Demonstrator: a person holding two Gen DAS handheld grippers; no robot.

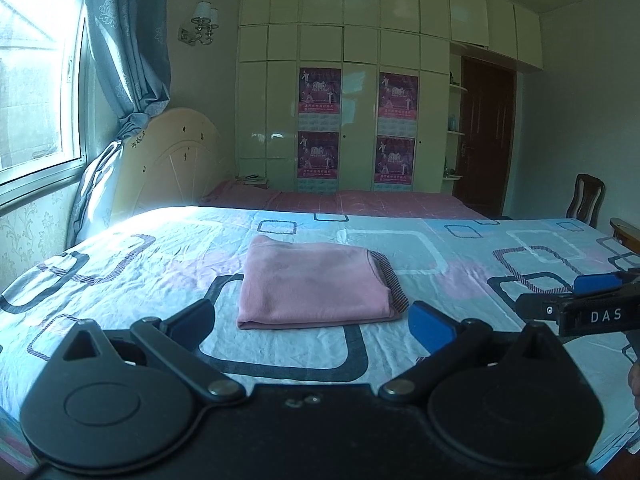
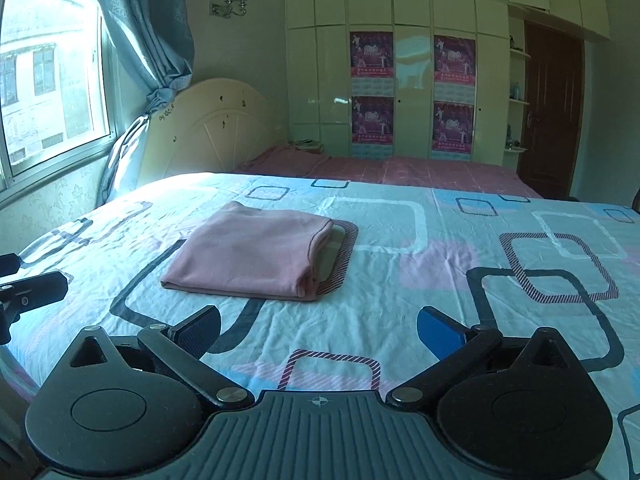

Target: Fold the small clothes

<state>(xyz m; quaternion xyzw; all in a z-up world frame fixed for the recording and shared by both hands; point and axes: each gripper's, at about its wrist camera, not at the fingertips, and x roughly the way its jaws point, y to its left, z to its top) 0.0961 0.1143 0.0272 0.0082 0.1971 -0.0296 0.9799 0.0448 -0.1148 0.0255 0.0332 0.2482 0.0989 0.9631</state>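
A pink garment (image 1: 316,284) lies folded into a neat rectangle on the patterned bedsheet (image 1: 120,264). It also shows in the right wrist view (image 2: 256,252), left of centre. My left gripper (image 1: 316,320) is open and empty, just short of the garment's near edge. My right gripper (image 2: 320,330) is open and empty, a little nearer the bed's front edge than the garment. The right gripper also shows in the left wrist view (image 1: 560,300) at the right edge. The left gripper's tip shows in the right wrist view (image 2: 24,280) at the left edge.
A cream headboard (image 1: 172,164) and a pillow (image 1: 96,188) stand at the bed's left end under a window with a blue curtain (image 1: 128,40). A second bed with a red cover (image 1: 360,200) lies behind. A wooden chair (image 1: 586,200) stands at the right, beside a dark door (image 1: 484,136).
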